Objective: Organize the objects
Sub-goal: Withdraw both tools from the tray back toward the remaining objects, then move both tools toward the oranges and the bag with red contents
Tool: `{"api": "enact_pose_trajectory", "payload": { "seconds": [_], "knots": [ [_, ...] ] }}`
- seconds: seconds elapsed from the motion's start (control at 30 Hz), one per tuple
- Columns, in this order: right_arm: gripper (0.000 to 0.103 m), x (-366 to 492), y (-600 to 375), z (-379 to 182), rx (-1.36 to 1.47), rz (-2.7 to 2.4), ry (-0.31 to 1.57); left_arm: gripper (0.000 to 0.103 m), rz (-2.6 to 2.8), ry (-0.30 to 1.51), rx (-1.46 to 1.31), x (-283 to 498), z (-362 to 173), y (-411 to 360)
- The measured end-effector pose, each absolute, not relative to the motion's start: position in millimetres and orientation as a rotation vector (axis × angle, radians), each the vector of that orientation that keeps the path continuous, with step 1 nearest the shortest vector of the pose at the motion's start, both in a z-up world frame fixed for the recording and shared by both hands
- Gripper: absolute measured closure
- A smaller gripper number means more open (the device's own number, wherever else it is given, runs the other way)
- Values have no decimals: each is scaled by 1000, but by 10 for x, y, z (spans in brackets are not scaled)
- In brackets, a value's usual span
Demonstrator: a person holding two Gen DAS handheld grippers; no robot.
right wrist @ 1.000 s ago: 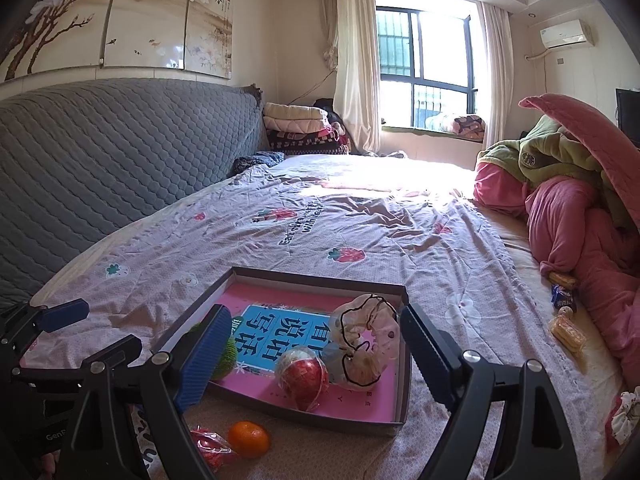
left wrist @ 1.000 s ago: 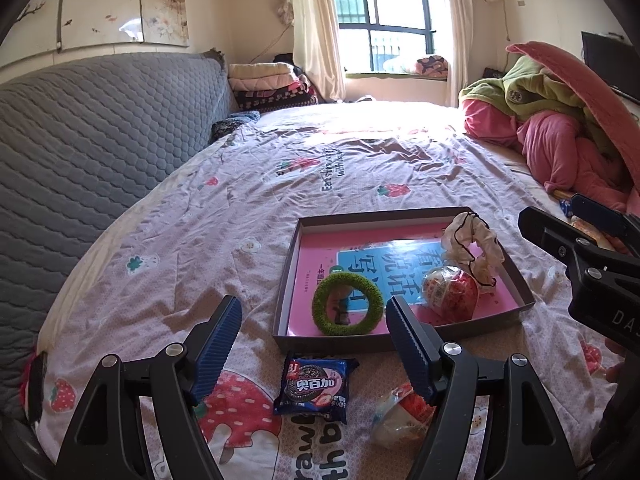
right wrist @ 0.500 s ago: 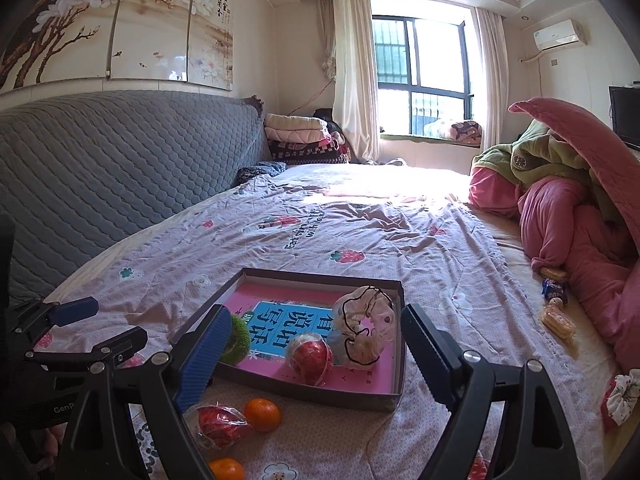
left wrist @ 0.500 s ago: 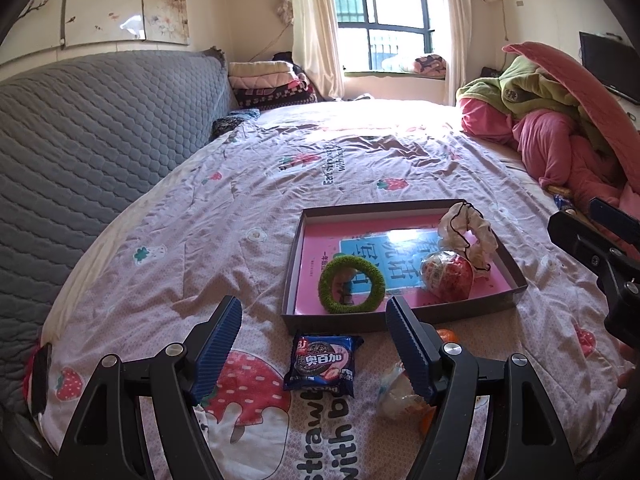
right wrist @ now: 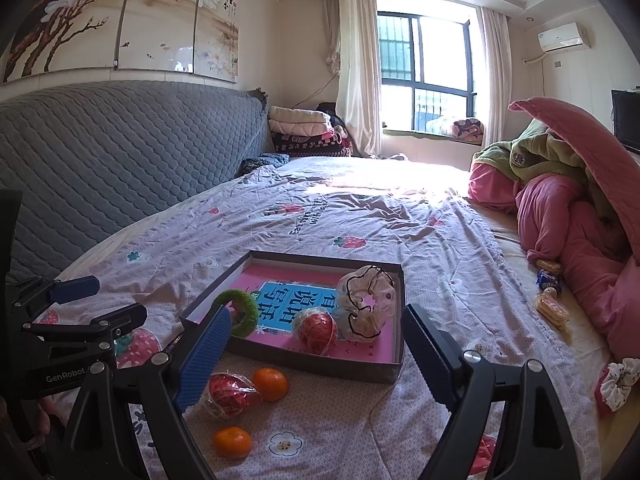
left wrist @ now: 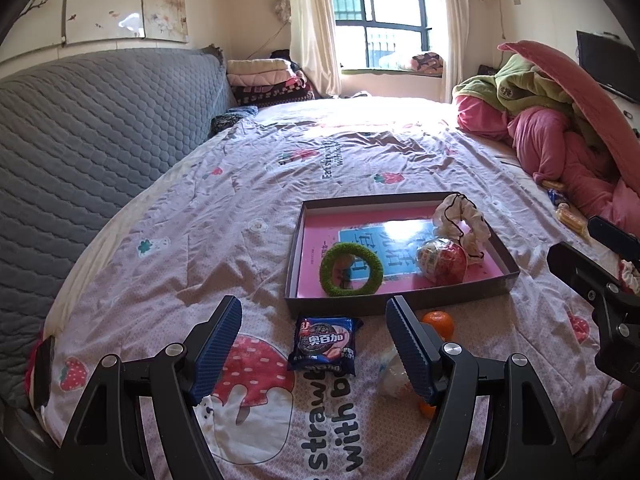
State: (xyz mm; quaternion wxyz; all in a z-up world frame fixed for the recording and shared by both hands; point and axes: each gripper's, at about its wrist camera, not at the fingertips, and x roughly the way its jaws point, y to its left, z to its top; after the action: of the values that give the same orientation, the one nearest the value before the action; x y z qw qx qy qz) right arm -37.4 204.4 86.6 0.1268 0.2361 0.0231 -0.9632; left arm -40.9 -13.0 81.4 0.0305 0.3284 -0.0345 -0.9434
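A shallow brown tray (left wrist: 400, 305) (right wrist: 312, 365) with a pink floor lies on the bed. It holds a green fuzzy ring (left wrist: 351, 268) (right wrist: 244, 312), a wrapped red apple (left wrist: 442, 267) (right wrist: 316, 330) and a white scrunchie (left wrist: 464, 220) (right wrist: 366, 306). In front of the tray lie a blue Oreo packet (left wrist: 324, 344), two oranges (right wrist: 270, 383) (right wrist: 232, 442) and another wrapped red apple (right wrist: 230, 396). My left gripper (left wrist: 314, 352) is open and empty above the packet. My right gripper (right wrist: 316, 360) is open and empty above the tray's near edge.
A grey quilted headboard (left wrist: 80, 140) runs along the left. Pink and green bedding (right wrist: 568, 200) is piled at the right. Snack packets (right wrist: 550, 292) and another scrunchie (right wrist: 618, 384) lie by the right edge of the bed. Folded blankets (left wrist: 268, 80) sit at the far end.
Both grippers have drawn back from the tray and risen. More of the bed in front of the tray shows, with the oranges and second apple now in view. Both stay open.
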Motion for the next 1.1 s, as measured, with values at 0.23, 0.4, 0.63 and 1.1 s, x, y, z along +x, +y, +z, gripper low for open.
{"api": "enact_pose_trajectory", "payload": {
  "seconds": [0.23, 0.4, 0.63, 1.1],
  "knots": [
    [17, -285, 1966, 770, 723, -2777, 101, 27, -2902, -122, 1044, -348, 738, -132],
    [17, -227, 1939, 711, 739, -2764, 114, 27, -2904, -115, 1072, -322, 679, -131],
    [17, -167, 1911, 629, 763, -2745, 138, 27, -2909, -133, 1100, -294, 605, -72],
    [17, -101, 1813, 418, 837, -2696, 174, 27, -2924, -87, 1232, -355, 405, -52]
  ]
}}
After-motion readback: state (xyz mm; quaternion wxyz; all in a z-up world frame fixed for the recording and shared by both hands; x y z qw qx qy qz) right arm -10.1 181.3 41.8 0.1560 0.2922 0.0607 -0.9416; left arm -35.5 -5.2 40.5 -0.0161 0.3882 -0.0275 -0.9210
